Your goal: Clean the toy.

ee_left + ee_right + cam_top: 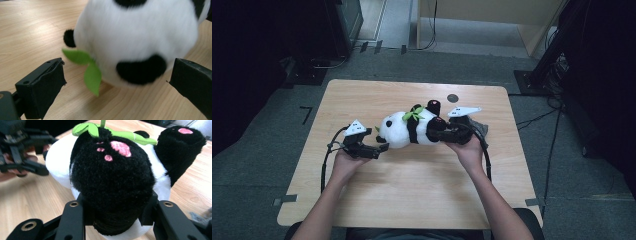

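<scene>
- High view: one plush panda (404,131) lies on its side near the middle of the wooden table (412,200). Its white head points toward the person's left, its black legs toward the right, and one black foot with a pink sole sticks up at the far side. A green leaf sprig (413,115) sits on its chest.
- High view: two grippers are in play, one per hand. The left gripper (379,148) sits just beside the panda's head, and the right gripper (442,131) is at the legs. A small dark round mark (453,98) shows on the table beyond the toy.
- Left gripper view: the panda's fluffy white head (135,37) looms close, with one black ear and a black patch. Two green felt leaves hang at its lower edge. The jaws stand wide apart, one on each side of the head, touching nothing.
- Right gripper view: the jaws are closed in on one black leg (112,187), squeezing the plush between the pads. Its foot shows one large pink pad and two small ones. The second black foot stands up to the right. The other gripper shows blurred at the upper left.
</scene>
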Tool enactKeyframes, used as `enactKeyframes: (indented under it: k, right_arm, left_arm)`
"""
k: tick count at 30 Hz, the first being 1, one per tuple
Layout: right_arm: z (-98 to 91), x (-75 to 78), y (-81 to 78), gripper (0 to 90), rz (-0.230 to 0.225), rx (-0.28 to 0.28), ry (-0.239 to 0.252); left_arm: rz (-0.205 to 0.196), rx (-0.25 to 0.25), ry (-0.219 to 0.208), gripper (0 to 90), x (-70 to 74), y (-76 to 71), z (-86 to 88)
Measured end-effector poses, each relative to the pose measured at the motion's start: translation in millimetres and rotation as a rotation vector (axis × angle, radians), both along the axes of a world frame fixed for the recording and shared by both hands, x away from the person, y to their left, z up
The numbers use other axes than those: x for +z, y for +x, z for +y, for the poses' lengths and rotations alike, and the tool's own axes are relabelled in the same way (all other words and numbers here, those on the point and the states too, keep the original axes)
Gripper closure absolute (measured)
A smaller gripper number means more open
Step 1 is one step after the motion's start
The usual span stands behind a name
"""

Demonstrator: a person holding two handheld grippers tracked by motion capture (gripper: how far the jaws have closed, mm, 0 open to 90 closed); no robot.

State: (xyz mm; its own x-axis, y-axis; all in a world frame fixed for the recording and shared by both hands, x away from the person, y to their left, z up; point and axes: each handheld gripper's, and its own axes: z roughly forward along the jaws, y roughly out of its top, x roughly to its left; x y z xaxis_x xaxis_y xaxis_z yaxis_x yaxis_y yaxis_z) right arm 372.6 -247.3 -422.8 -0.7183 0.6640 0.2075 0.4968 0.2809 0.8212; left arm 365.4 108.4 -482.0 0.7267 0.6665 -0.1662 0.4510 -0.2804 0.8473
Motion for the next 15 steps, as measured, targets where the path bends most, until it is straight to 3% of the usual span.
enactKeyframes:
  k: [3,7,11,13,15]
  right_arm:
    - [-3.6,5.8,-3.2,59.3,0.021,0.002,0.03]
    - [1.1,7.1,-8.0,59.3,0.045,0.048,0.06]
    - [4.6,4.0,-10.1,59.3,0.072,0.078,0.097]
    - [5.8,2.3,-10.7,59.0,0.072,0.085,0.094]
    - [6.7,0.8,-11.6,57.7,0.065,0.085,0.094]
  left_arm:
    - [-0.043,-0.023,0.001,0.0,-0.1,-4.1,-6.4]
    - [-0.125,-0.075,-0.002,0.0,3.1,-9.7,-20.6]
    - [-0.121,-0.03,0.03,0.0,2.2,-8.3,-29.9]
    - [-0.137,-0.022,0.039,6.6,3.7,-9.8,-28.6]
    - [-0.155,-0.013,0.044,19.4,7.0,-11.9,-26.0]
